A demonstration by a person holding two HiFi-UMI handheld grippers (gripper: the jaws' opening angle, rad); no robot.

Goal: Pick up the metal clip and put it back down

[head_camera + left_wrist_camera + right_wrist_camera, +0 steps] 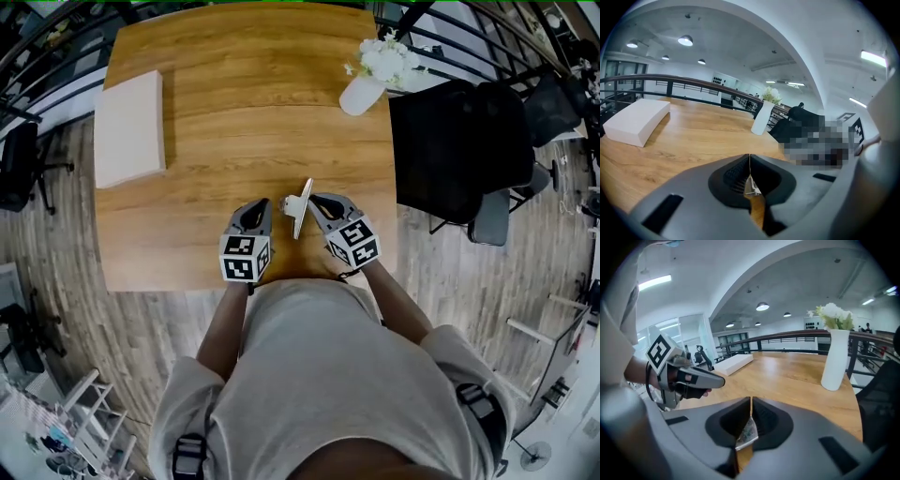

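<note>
Clip, flat shiny metal, in right tongs.

Readable words or numbers: none in any view.
Cube on left gripper: black-and-white square markers, blocky coded patterns, not letters or digits.
Cube on right gripper: square markers of the same kind, likewise patterns only, nothing legible.

metal clip mostly hidden inside right hand-held gripper, only 1 corner showing
</note>
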